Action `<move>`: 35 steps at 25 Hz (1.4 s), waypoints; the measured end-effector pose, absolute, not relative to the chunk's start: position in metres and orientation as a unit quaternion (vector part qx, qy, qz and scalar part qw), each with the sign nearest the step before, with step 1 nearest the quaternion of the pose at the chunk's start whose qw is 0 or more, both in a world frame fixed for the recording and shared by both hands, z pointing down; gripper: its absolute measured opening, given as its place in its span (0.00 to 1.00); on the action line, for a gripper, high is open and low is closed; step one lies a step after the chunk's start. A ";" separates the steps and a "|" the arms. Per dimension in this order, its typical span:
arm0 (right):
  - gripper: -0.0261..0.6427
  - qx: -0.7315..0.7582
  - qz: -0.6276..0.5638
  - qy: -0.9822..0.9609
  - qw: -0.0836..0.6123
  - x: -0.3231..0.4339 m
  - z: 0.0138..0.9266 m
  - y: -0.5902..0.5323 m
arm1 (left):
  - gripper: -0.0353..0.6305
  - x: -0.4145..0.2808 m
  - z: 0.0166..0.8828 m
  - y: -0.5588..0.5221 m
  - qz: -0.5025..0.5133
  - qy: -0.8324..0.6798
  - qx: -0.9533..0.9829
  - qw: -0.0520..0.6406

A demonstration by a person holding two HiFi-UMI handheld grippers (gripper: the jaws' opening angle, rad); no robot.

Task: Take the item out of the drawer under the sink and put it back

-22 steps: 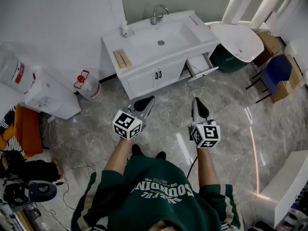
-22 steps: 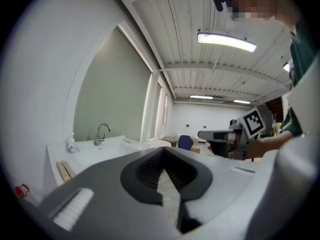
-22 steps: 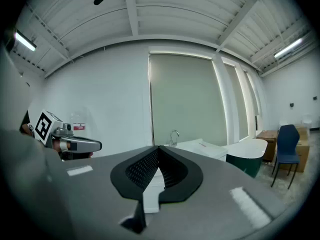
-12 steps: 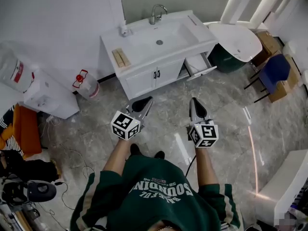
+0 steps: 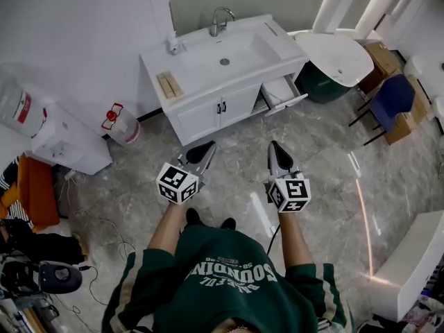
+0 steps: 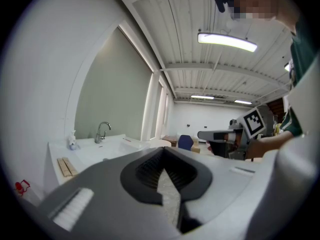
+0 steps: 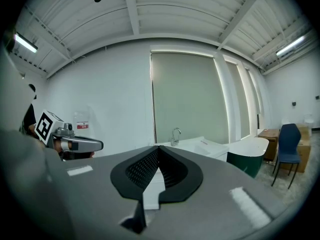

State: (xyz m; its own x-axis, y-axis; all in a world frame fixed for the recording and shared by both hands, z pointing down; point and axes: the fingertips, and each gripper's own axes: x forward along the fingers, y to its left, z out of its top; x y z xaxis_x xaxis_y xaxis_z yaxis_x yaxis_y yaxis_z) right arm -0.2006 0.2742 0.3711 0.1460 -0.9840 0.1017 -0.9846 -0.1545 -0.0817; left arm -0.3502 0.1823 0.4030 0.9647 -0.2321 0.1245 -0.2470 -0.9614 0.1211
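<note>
Left gripper (image 5: 202, 150) and right gripper (image 5: 275, 148): jaws together on both, nothing between them, held about level over the floor, well apart from the sink cabinet (image 5: 208, 113). Drawer (image 5: 283, 94) stands open at cabinet's right end (item inside too small to tell)
</note>
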 end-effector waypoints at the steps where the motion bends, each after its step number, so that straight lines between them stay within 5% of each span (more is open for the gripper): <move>1: 0.04 0.757 0.065 -0.650 0.002 -0.200 0.371 0.276 | 0.13 -0.349 0.403 0.184 0.055 -0.121 0.989 0.068; 35: 0.04 0.779 0.084 -0.621 0.003 -0.098 0.392 0.277 | 0.13 -0.212 0.434 0.160 0.069 -0.063 0.992 0.084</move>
State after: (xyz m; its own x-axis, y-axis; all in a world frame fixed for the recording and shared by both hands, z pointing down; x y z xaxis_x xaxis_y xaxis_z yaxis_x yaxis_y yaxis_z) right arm -0.0983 0.2774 0.3923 0.2146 -0.9674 0.1348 -0.9682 -0.2288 -0.1008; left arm -0.2121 0.1596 0.4341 0.9825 -0.1137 0.1473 -0.1368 -0.9780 0.1573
